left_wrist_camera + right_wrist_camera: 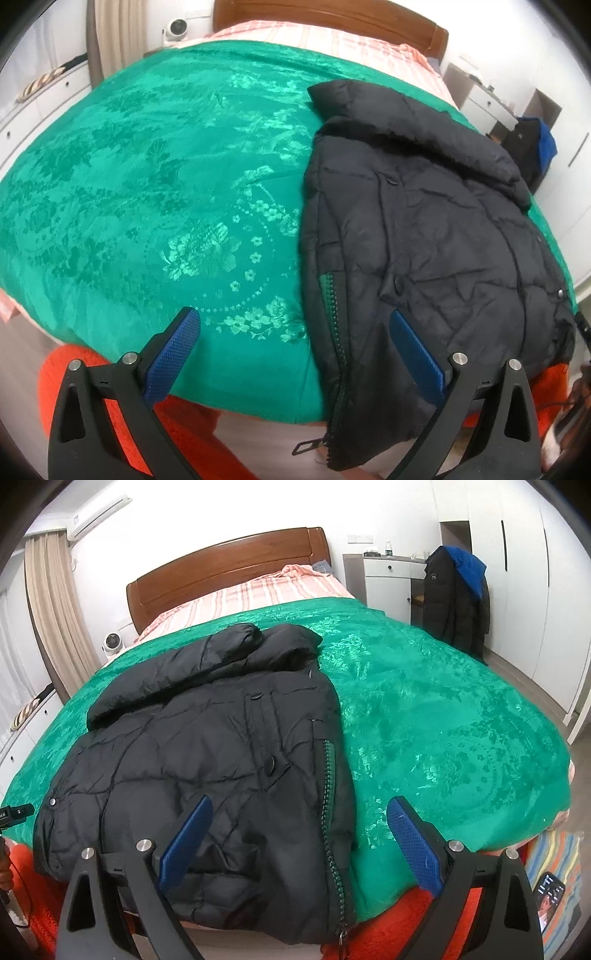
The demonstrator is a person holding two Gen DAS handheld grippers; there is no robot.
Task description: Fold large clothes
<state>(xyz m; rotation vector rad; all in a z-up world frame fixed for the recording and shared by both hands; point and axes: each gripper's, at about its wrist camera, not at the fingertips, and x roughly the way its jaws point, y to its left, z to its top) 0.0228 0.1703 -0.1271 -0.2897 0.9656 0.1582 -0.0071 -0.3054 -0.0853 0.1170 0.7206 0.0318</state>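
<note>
A black puffer jacket [424, 229] lies folded on the green bedspread [166, 177], its zipper edge along the left side and its hem hanging over the bed's near edge. In the right wrist view the jacket [207, 738] fills the left half of the bed, its zipper running down its right edge. My left gripper [295, 317] is open and empty, hovering over the jacket's near zipper edge. My right gripper [299, 805] is open and empty, just above the jacket's near right part.
The bed has a wooden headboard [229, 568] and a pink striped sheet [258, 594]. A dark coat [454, 598] hangs on a chair by a white cabinet. An orange-red blanket [110, 406] lies below the bed's near edge. A phone [550, 893] lies at the right.
</note>
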